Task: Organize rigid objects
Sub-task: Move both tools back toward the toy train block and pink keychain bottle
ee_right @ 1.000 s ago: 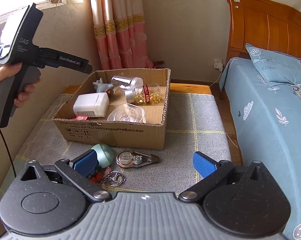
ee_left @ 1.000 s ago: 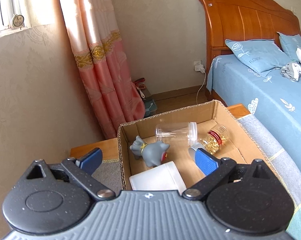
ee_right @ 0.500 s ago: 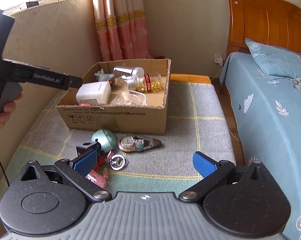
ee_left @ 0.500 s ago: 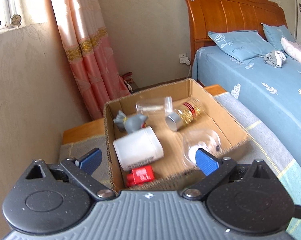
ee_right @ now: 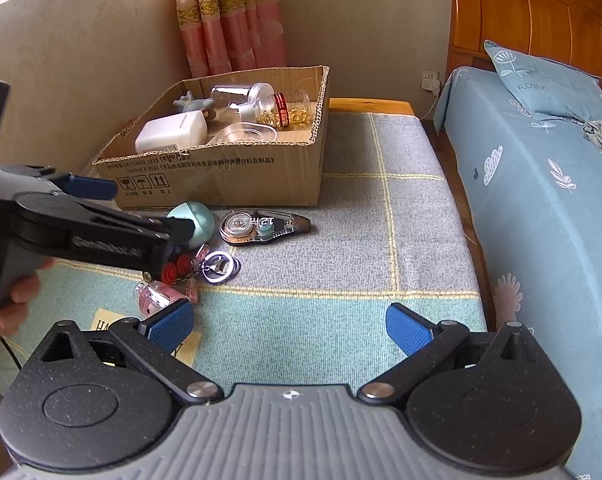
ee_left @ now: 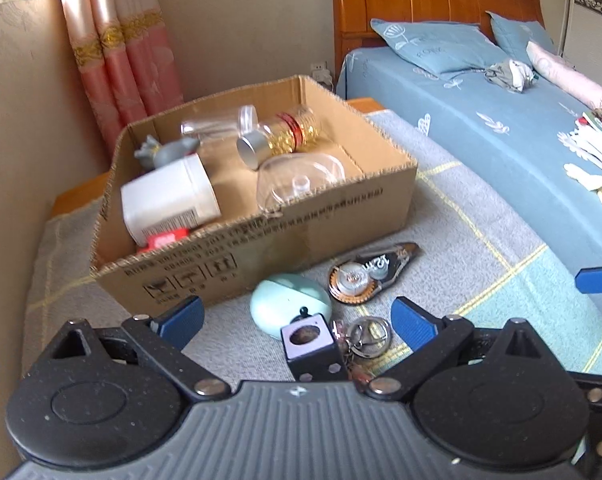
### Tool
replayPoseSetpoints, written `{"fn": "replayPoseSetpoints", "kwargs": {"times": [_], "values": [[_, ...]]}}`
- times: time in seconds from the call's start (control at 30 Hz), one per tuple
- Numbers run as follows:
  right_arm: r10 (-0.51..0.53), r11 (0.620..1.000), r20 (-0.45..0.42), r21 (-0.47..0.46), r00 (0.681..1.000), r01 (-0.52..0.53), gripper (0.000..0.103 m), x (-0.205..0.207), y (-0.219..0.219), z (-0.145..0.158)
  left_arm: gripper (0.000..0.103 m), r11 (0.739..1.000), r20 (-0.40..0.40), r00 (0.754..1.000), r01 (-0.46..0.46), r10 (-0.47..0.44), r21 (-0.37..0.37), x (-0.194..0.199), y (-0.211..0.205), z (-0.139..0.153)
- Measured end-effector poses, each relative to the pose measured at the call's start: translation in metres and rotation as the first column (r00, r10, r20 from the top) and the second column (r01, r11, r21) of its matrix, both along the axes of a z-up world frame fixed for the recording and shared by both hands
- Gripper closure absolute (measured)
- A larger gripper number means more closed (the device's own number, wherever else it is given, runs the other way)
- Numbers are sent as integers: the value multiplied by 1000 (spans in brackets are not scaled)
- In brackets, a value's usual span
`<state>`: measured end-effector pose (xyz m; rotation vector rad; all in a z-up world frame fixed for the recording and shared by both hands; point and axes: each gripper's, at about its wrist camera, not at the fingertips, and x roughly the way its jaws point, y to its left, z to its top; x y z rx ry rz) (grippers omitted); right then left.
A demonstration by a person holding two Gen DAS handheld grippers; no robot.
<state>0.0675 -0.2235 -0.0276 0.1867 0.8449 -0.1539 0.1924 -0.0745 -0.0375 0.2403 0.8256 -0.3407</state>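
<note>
Hovering now: the left claw (ee_left: 297, 316) has swung from above the cardboard box (ee_left: 321, 216) down to the loose items before it, so a fresh pick looks next.
Left claw: fingers spread wide, holding nothing.
Right claw (ee_right: 289, 326): likewise spread and empty, well back at 6 o'clock of the clutter.
Mint egg-shaped case (ee_left: 289, 304): on the table, just beside the box front, at 12 o'clock between the left claw's fingers.
Keyring (ee_left: 367, 336): at 1 o'clock, near the right finger.
Correction tape (ee_left: 371, 276): further off at 1 o'clock.
Small dark cube (ee_left: 309, 344): closest in; possibly a charm, too blurred to tell.
</note>
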Motion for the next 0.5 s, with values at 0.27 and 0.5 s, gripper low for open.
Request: {"fn": "replayPoseSetpoints", "kwargs": {"times": [0.27,0.5], "values": [[10,1000,-17,10,1000,-10,0,2,-1,-7,3,994,-14,995,-102,103,24,3,31,-18],[37,999,-47,11,998,-37,0,10,8,-16,3,977,-1,978,-207,207,51,-2,65,-23]]}}
